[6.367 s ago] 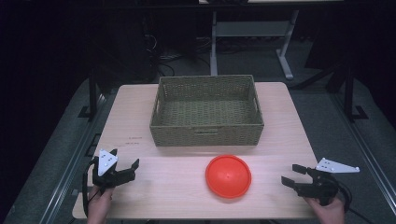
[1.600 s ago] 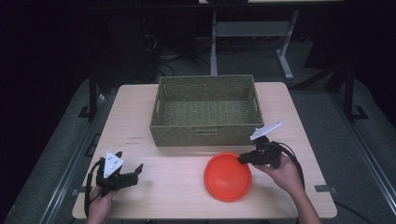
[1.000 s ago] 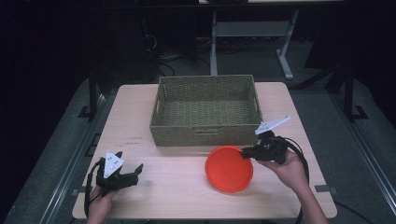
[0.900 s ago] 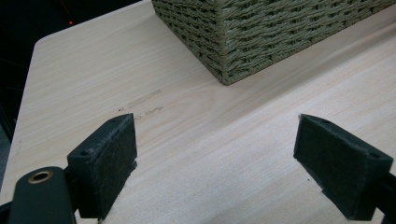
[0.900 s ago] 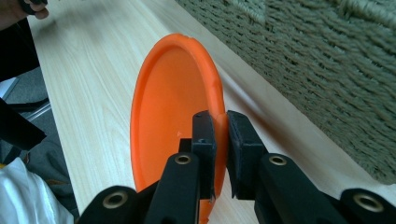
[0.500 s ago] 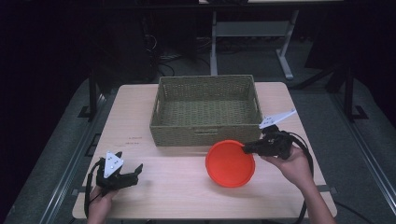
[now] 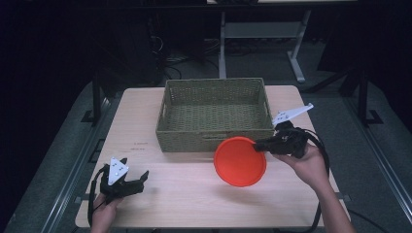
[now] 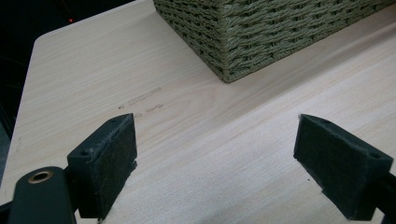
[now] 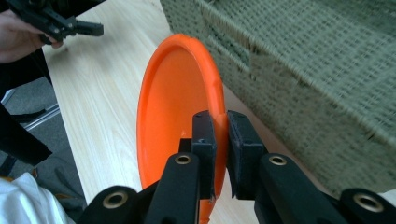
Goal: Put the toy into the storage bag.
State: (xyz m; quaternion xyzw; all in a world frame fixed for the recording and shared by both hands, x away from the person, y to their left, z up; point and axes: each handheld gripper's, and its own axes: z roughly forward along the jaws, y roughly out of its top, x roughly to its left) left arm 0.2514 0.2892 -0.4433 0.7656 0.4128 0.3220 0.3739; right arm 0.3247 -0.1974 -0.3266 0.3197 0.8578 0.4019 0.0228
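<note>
We've got the orange plate (image 7: 240, 161) pinched by its rim in the right gripper (image 7: 261, 144), jaws clamped tight on the edge at the plate's 3 o'clock side. It hangs tilted above the table (image 7: 145, 126), just in front of the wicker basket (image 7: 214, 112), near its 5 o'clock corner. To do this bit well, we'd say lift enough to clear the basket's front wall, carry toward 12 o'clock, level the plate out, then let go low inside. Rim grips slip easily, so no jerky swings. The left gripper (image 7: 127, 180) sits at 7 o'clock on the table, jaws wide apart, holding nothing. There's faint printing on the tabletop, too small to read; no brands visible.
</note>
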